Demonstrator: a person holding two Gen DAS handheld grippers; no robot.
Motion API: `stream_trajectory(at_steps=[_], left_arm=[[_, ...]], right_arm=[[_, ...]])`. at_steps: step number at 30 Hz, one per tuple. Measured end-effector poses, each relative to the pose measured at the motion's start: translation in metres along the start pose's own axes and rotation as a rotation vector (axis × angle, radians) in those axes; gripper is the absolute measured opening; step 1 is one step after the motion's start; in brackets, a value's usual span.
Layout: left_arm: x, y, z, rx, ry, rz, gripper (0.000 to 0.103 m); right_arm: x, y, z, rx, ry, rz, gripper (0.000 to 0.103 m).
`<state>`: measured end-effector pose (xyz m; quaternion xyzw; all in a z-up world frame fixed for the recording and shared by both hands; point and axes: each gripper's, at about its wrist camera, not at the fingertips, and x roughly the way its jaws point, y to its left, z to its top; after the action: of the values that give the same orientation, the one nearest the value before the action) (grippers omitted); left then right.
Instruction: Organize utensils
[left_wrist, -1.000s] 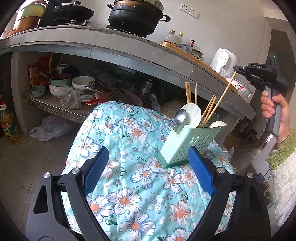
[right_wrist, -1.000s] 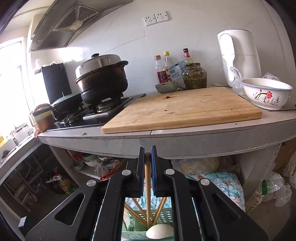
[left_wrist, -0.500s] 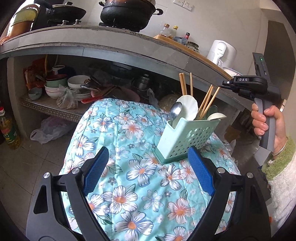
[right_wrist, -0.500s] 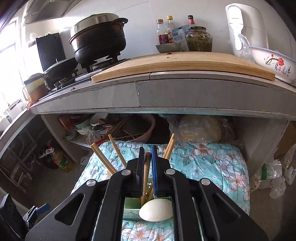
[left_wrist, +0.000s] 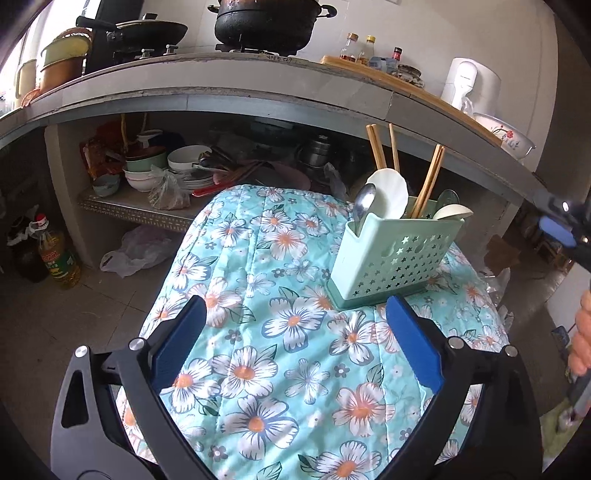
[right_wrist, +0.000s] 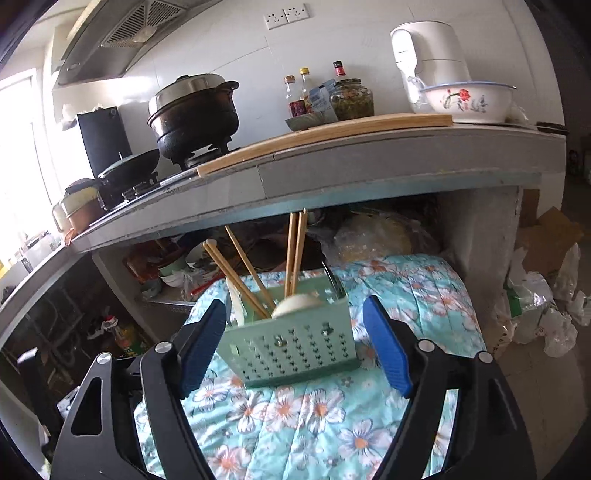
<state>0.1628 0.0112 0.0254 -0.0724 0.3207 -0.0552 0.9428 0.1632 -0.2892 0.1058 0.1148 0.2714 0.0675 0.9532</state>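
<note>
R gripper jaws just sprang apart, nothing pinched. L gripper jaws spread, empty. Green utensil caddy w/ chopsticks, spoons sits on floral quilt. Risk: soft, prob. uneven quilt; a nudge tips caddy, spilling utensils.

Both the left gripper and the right gripper had black angular arms, blue pads and silver screws

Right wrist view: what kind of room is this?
Most likely a home kitchen. A lidded black pot sits on a gas stove under a range hood, and sauce bottles stand behind a wooden cutting board on the counter.
</note>
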Motion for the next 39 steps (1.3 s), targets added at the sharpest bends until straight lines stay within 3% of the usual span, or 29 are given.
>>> stream_trajectory(at_steps=[7, 13, 19, 25, 31, 39], left_arm=[[-0.022, -0.03, -0.009, 0.064, -0.001, 0.102, 0.095], [-0.044, -0.054, -0.018, 0.067, -0.034, 0.158, 0.095], [-0.066, -0.067, -0.02, 0.054, -0.108, 0.251, 0.095], [-0.071, -0.074, -0.025, 0.05, -0.069, 0.222, 0.095], [-0.077, -0.078, -0.033, 0.094, -0.07, 0.234, 0.095], [-0.088, -0.058, -0.033, 0.057, -0.085, 0.276, 0.095]], right_arm=[[-0.033, -0.001, -0.065, -0.033, 0.038, -0.13, 0.097], [-0.057, 0.001, -0.088, -0.088, 0.028, -0.247, 0.097], [-0.07, -0.002, -0.097, -0.089, 0.025, -0.262, 0.097], [-0.083, -0.001, -0.107, -0.12, 0.042, -0.267, 0.097], [-0.091, -0.007, -0.106, -0.105, 0.045, -0.262, 0.097], [-0.092, -0.005, -0.103, -0.113, 0.043, -0.259, 0.097]])
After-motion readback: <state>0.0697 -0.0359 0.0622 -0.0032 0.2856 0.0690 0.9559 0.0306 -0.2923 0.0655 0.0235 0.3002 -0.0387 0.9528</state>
